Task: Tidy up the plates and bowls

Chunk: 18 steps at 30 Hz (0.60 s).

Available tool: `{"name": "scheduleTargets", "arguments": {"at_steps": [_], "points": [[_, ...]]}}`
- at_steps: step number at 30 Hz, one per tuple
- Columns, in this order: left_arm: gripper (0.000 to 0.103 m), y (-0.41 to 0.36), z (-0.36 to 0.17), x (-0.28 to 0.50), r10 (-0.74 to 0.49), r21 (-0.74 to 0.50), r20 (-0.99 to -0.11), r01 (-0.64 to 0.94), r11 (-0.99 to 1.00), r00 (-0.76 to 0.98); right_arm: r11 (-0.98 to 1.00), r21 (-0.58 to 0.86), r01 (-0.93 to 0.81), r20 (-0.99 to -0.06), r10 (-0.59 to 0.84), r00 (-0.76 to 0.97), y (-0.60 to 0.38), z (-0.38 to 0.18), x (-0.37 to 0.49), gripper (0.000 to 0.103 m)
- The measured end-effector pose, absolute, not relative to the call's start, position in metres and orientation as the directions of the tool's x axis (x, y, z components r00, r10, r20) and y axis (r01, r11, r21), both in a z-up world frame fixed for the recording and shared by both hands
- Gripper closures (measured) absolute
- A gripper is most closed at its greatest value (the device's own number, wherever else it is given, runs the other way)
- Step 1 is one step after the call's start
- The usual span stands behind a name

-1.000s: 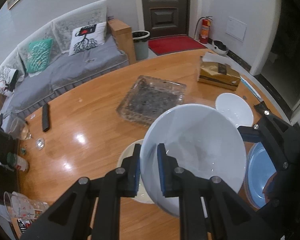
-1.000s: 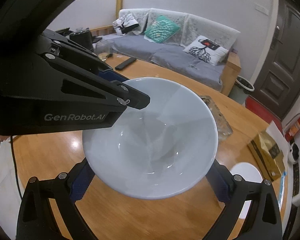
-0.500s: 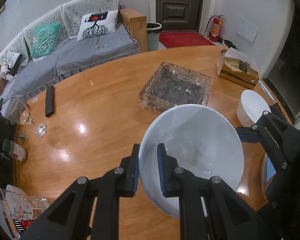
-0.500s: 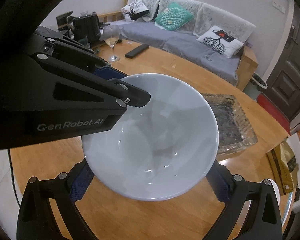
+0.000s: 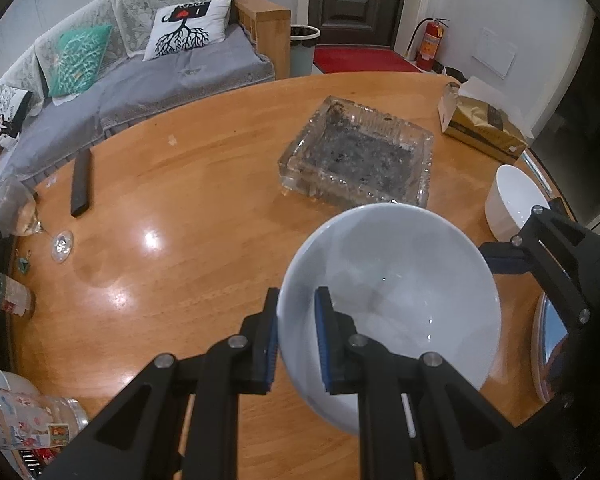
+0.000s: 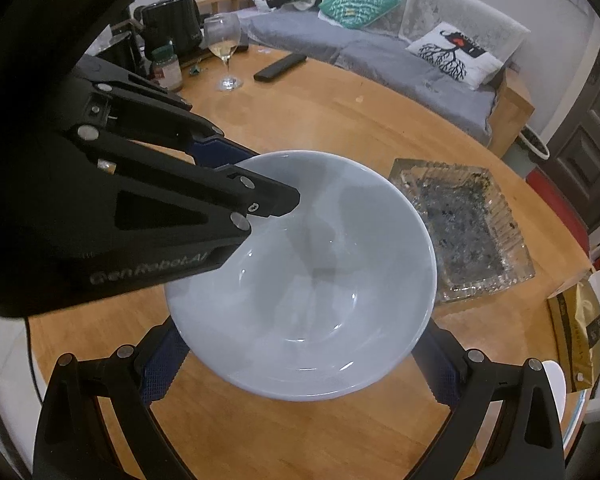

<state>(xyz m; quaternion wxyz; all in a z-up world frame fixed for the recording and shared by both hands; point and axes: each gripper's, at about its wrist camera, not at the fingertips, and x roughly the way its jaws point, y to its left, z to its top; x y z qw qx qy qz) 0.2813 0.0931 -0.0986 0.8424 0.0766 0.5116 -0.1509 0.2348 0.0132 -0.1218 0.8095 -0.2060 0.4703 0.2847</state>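
1. Round wooden table (image 5: 204,208) fills most of both views, with a grey sofa (image 5: 148,68) along the wall at the upper left of the left wrist frame and a dark door at top centre.
2. Big pale bowl (image 5: 396,292) sits lower right of centre in the left wrist view, held up off the table and tipped a bit toward the camera.
3. Left gripper (image 5: 296,336) is pinching the bowl's near rim: one blue pad inside the bowl, the other outside, jaws closed down to just the rim's thickness.
4. Right gripper (image 6: 300,364) straddles the same bowl (image 6: 300,280) from below in its own view, fingers spread wide with the blue pads (image 6: 160,364) at either side of the bowl wall. Can't honestly tell if the pads are pressing on it or just sitting beside it.
5. Glass ashtray (image 5: 356,160) is just past the bowl, centre right of the left wrist frame.
6. Second white bowl (image 5: 512,200) sits near the right edge, and a blue-rimmed plate (image 5: 548,340) peeks out at the lower right behind the other gripper.
7. Other stuff: gold tissue box (image 5: 484,128) upper right, black remote (image 5: 80,184) and a wine glass (image 5: 28,216) at the left.
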Motion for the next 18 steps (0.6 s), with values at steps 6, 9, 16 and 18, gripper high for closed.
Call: {"name": "scheduleTargets", "arguments": {"at_steps": [6, 9, 16, 18], "points": [[0.09, 0.092, -0.102, 0.283, -0.181, -0.034, -0.889, 0.335, 0.942, 0.42, 0.751, -0.064, -0.657, -0.892, 0.253, 0.375, 0.013, -0.126, 0.238, 0.005], [0.09, 0.091, -0.105, 0.284, -0.179, -0.033, -0.892, 0.337, 0.941, 0.415, 0.752, -0.062, -0.657, -0.893, 0.251, 0.372, 0.013, -0.127, 0.238, 0.005], [0.09, 0.087, -0.114, 0.283, -0.169, -0.02, -0.897, 0.346, 0.938, 0.408, 0.751, -0.064, -0.658, -0.902, 0.238, 0.36, 0.012, -0.131, 0.238, 0.005], [0.09, 0.086, -0.116, 0.283, -0.168, -0.019, -0.898, 0.346, 0.938, 0.407, 0.752, -0.062, -0.657, -0.904, 0.238, 0.357, 0.011, -0.133, 0.238, 0.005]]}}
